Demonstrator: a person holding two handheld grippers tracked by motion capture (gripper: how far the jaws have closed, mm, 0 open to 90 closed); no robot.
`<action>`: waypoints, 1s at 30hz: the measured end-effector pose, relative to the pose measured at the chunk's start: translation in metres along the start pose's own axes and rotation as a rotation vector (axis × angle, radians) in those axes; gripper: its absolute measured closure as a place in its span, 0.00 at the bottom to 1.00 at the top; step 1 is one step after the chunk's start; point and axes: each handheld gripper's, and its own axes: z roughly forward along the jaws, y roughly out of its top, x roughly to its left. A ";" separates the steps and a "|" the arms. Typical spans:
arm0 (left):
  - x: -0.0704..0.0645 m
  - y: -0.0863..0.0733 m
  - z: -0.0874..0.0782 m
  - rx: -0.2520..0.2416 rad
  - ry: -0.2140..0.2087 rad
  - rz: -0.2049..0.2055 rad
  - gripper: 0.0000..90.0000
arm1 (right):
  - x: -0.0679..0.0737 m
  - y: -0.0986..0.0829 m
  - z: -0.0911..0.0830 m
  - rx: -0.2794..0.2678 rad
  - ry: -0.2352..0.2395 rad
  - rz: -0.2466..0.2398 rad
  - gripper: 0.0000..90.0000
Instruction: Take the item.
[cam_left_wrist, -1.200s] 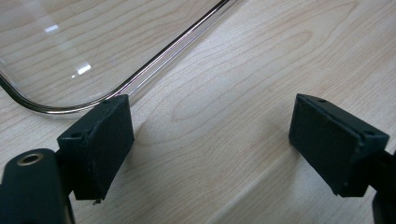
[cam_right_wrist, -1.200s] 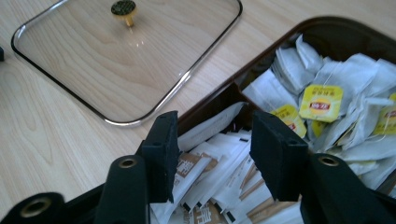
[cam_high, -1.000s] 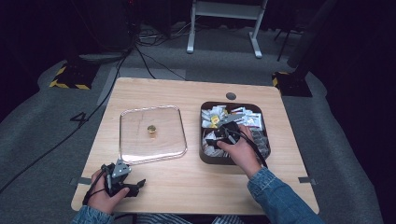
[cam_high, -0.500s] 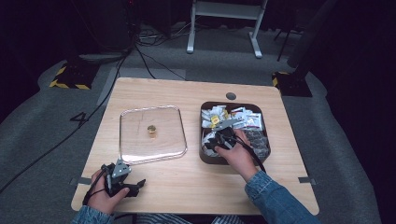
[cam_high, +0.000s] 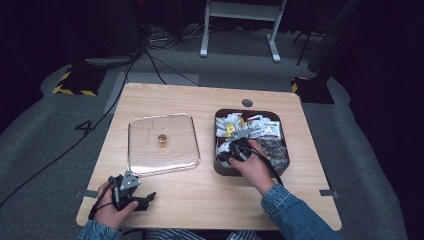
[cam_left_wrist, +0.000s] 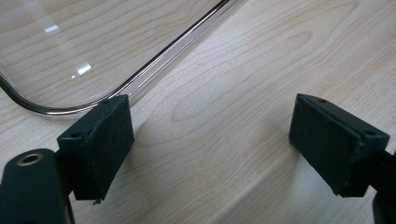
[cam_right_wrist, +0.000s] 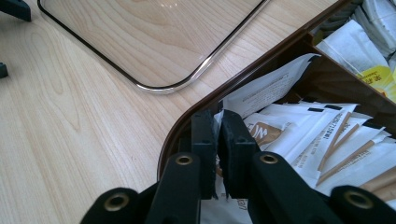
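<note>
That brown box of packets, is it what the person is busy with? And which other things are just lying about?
In use:
- brown box
- white packet, pinched in the right tongs
- the other packets in the box

Lying about:
- clear lid with its gold knob, flat on the table
- left tongs, open, holding nothing
- frame on the floor behind
</note>
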 end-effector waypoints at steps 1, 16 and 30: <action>0.000 0.000 0.000 0.000 0.000 0.000 0.16 | 0.001 0.000 0.000 0.003 -0.005 -0.004 0.97; 0.000 0.000 0.000 0.000 0.000 0.000 0.16 | -0.002 0.007 -0.027 -0.083 -0.022 0.018 0.98; 0.000 0.000 0.000 0.000 -0.001 -0.001 0.16 | -0.001 0.001 -0.077 -0.179 -0.039 0.017 0.98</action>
